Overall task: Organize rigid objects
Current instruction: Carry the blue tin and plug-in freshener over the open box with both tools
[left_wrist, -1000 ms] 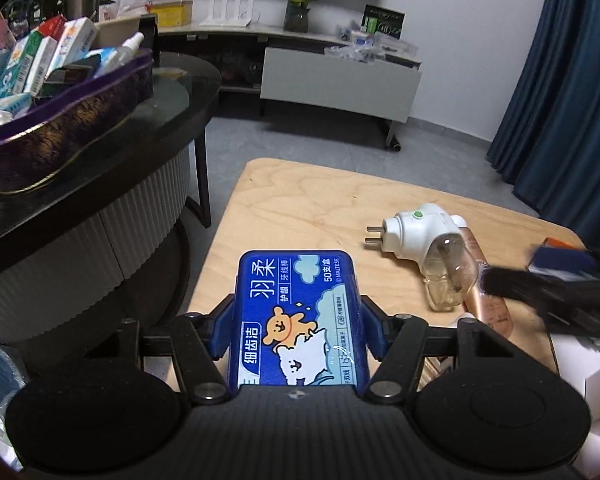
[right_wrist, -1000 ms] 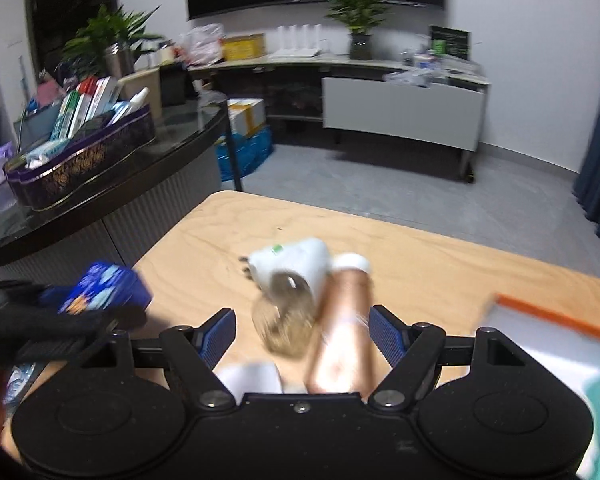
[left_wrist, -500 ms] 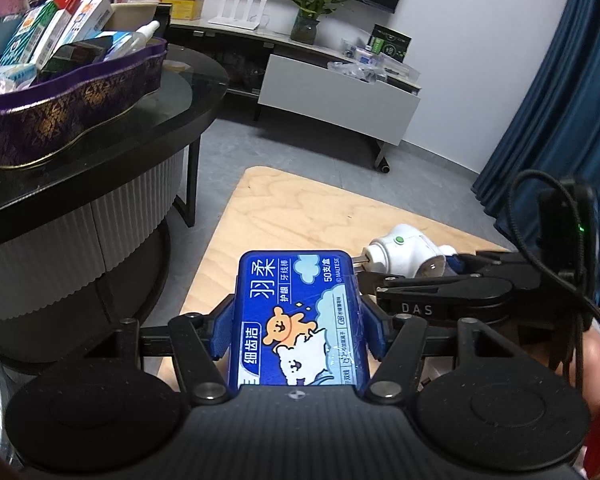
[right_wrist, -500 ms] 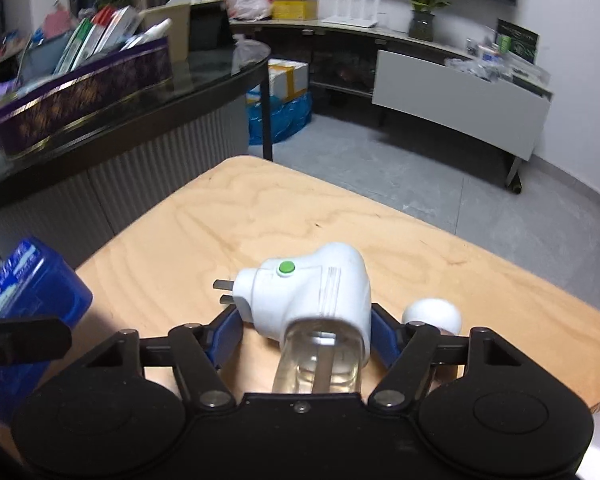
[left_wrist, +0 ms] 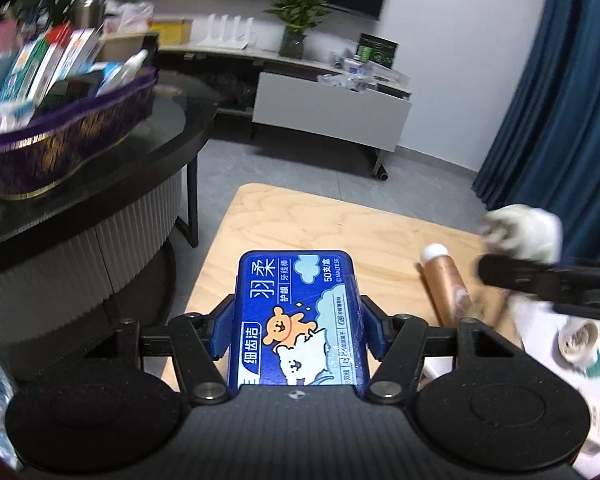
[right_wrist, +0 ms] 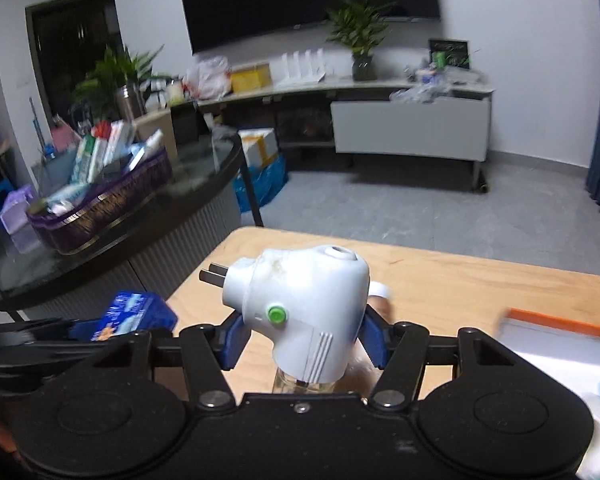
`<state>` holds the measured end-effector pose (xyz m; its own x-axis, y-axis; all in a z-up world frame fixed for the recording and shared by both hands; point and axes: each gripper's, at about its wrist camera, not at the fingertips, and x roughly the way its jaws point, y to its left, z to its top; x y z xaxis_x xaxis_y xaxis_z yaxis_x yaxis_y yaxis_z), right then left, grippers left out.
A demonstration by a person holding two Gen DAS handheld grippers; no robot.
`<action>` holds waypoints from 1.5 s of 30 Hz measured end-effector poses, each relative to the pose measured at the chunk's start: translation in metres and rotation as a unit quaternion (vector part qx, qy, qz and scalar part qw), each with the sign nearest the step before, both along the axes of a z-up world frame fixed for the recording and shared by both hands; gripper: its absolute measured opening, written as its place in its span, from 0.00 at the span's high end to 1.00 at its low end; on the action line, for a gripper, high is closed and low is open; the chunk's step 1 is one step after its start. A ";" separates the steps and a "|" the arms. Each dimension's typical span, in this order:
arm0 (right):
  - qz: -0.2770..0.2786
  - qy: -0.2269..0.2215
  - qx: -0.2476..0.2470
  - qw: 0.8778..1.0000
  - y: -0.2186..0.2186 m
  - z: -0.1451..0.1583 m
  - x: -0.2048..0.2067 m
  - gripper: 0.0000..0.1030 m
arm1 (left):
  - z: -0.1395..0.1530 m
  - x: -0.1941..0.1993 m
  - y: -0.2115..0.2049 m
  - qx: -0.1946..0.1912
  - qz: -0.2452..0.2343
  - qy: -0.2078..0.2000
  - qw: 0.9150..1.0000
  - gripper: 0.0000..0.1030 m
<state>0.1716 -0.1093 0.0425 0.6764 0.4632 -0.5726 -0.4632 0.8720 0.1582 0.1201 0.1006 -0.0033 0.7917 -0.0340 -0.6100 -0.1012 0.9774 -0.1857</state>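
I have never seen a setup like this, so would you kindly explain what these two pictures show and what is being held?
There is no robot here: a person holds a two-finger gripper in each hand, and a fisheye camera on each one looks forward along its fingers. So one picture comes from the left gripper, the other from the right.

The left gripper is shut on a blue box with a cartoon bear. The right gripper has just been closing and now clamps a white plug-in device, lifted off the wooden table. A copper bottle lies on that table. To the left, a dark table carries a purple basket full of boxes, a likely place for the held things.
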 end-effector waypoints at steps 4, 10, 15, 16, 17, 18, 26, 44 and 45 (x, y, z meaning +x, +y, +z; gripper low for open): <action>-0.037 -0.014 0.015 0.999 -0.041 0.026 -0.033 0.32 | 0.020 -0.012 -0.027 0.006 -0.026 -0.014 1.000 0.39; -0.096 -0.048 0.014 0.994 -0.102 0.052 -0.082 0.32 | 0.046 -0.034 -0.078 -0.008 -0.077 -0.036 0.996 0.39; -0.166 -0.055 -0.004 0.985 -0.159 0.059 -0.110 0.32 | 0.054 -0.045 -0.126 -0.014 -0.114 -0.041 0.992 0.39; -0.180 -0.055 -0.008 0.982 -0.170 0.060 -0.114 0.32 | 0.055 -0.046 -0.135 -0.018 -0.122 -0.040 0.992 0.39; -0.191 -0.056 -0.011 0.980 -0.179 0.060 -0.118 0.32 | 0.054 -0.046 -0.144 -0.019 -0.131 -0.039 0.990 0.39; -0.202 -0.055 -0.011 0.978 -0.188 0.059 -0.122 0.32 | 0.055 -0.046 -0.154 -0.017 -0.139 -0.039 0.989 0.39; -0.253 -0.038 -0.020 0.966 -0.231 0.039 -0.136 0.32 | 0.048 -0.045 -0.207 0.005 -0.182 -0.042 0.982 0.39; -0.245 -0.020 -0.011 0.969 -0.245 0.019 -0.133 0.32 | 0.034 -0.047 -0.238 0.033 -0.190 -0.005 0.981 0.38; -0.245 -0.020 -0.012 0.969 -0.245 0.020 -0.134 0.32 | 0.035 -0.048 -0.239 0.034 -0.189 -0.005 0.981 0.38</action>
<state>0.0379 -0.3542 0.0621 0.8341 0.0685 -0.5474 0.0014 0.9920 0.1262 0.0724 -0.1386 0.0316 0.7365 -0.2863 -0.6128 0.2728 0.9548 -0.1181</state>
